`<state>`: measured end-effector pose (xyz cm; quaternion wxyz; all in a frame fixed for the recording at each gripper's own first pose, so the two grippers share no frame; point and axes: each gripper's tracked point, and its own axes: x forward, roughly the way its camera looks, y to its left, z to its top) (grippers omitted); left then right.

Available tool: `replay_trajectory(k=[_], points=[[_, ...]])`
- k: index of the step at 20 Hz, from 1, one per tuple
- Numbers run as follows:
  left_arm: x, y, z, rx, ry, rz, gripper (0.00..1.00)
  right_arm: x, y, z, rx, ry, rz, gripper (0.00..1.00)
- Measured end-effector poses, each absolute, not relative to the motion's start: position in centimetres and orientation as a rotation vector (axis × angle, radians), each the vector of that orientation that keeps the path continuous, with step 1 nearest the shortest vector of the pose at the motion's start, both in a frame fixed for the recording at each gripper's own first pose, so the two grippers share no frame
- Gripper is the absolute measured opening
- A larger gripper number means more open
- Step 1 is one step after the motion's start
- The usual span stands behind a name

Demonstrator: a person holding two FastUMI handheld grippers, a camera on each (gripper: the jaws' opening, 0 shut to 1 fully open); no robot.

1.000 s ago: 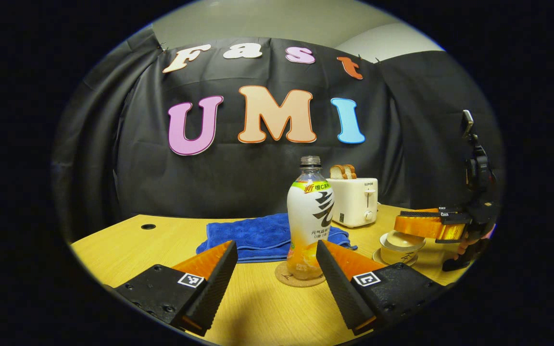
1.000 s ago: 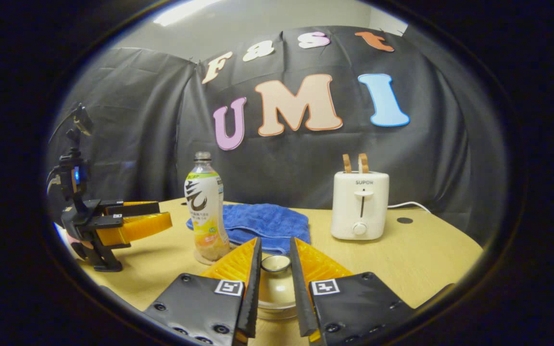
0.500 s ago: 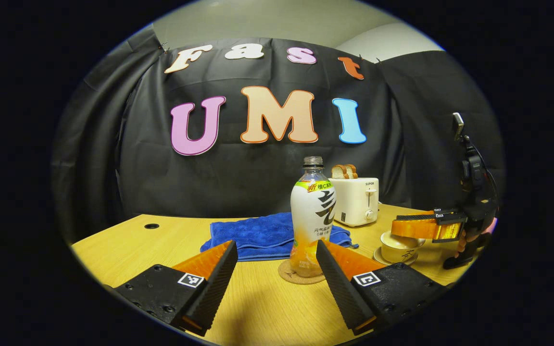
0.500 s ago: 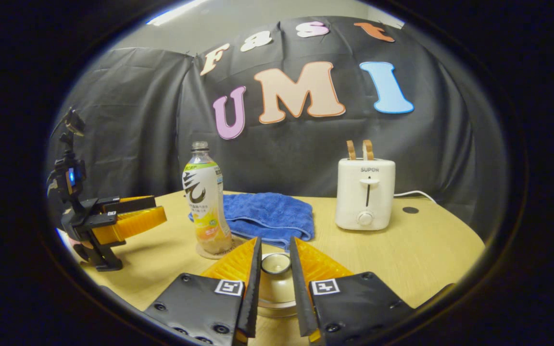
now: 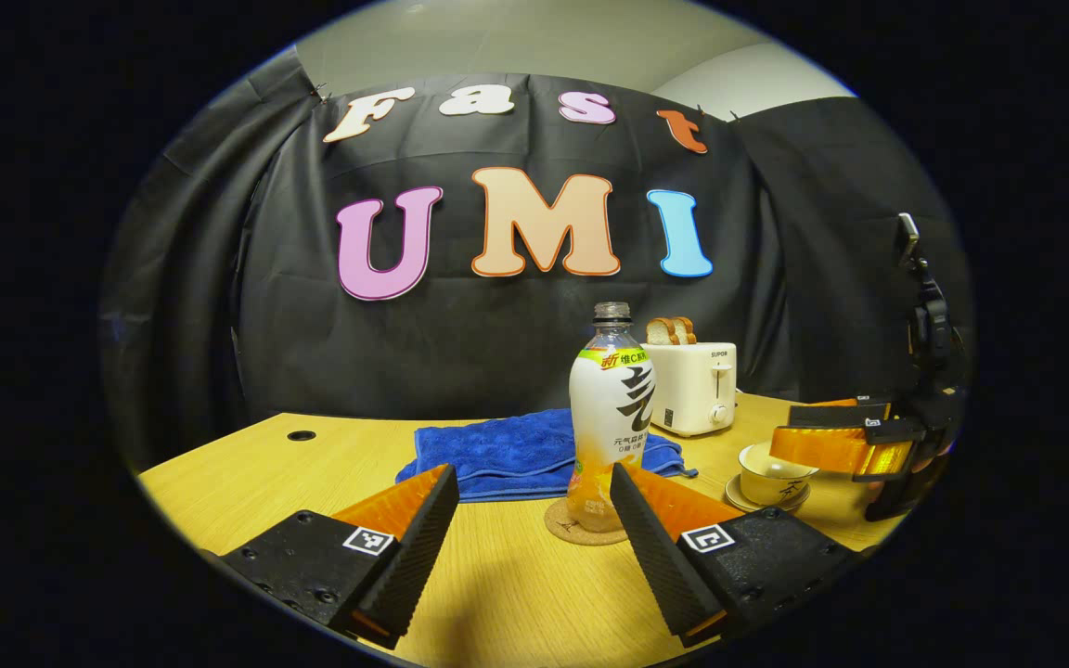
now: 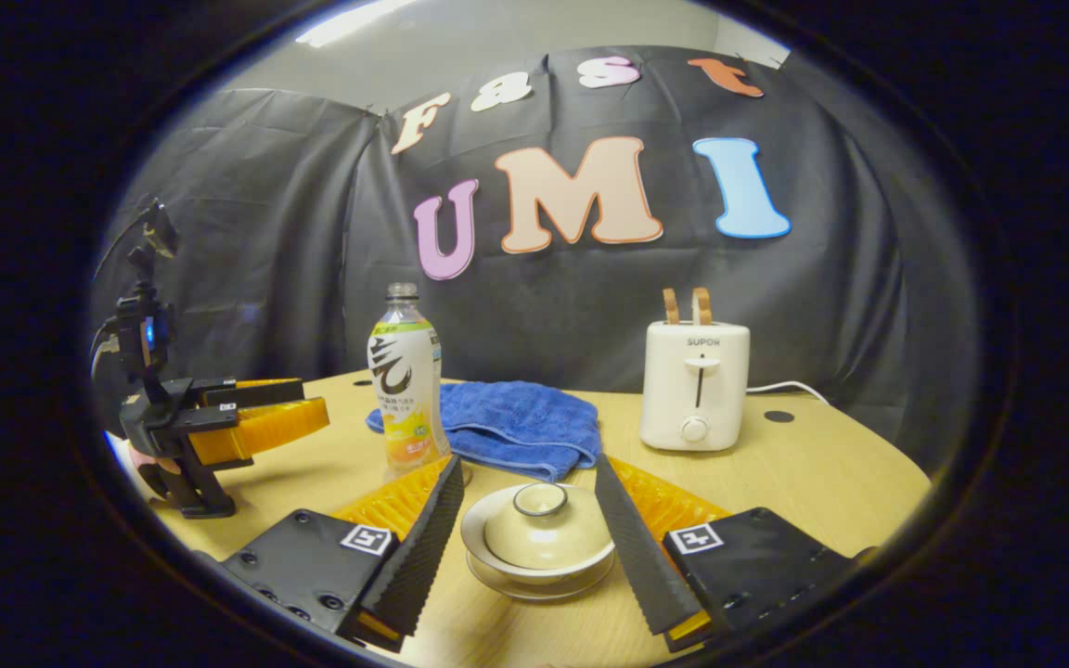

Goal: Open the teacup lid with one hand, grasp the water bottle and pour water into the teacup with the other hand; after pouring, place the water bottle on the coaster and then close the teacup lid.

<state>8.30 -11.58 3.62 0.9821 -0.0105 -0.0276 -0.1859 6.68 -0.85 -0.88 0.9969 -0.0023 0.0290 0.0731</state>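
Seemingly at the task's close, the cream ceramic lid [image 6: 540, 527] sits on the cream lidded teacup [image 6: 539, 557], framed by the right gripper [image 6: 527, 536], its jaws spread wide and empty. Nearby, the clear plastic water bottle [image 5: 611, 417] stands on its round cork coaster [image 5: 588, 523], the left gripper [image 5: 534, 529] likewise agape before it. Behind, on the pale wooden table [image 6: 813, 473], rest a blue towel [image 6: 516, 425] and white toaster [image 6: 694, 385].
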Motion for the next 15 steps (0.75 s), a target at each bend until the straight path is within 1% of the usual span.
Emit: replay_trajectory(k=[3, 5, 9, 15], points=[[8.3, -11.1, 3.6, -0.02, -0.054, -0.351, 0.96, 5.4, -1.5, 0.0, -0.001, -0.001, 0.113, 0.93], [8.3, -10.6, 3.6, -0.019, -0.054, -0.33, 0.96, 5.0, -1.5, -0.4, -0.001, 0.003, 0.107, 0.94], [8.0, -9.7, 3.4, -0.02, -0.049, -0.281, 0.96, 4.0, -2.7, -0.1, -0.001, -0.001, 0.053, 0.94], [6.7, -6.9, 3.3, -0.02, -0.046, -0.127, 0.96, 2.7, -5.2, 0.0, -0.002, -0.007, -0.065, 0.94]])
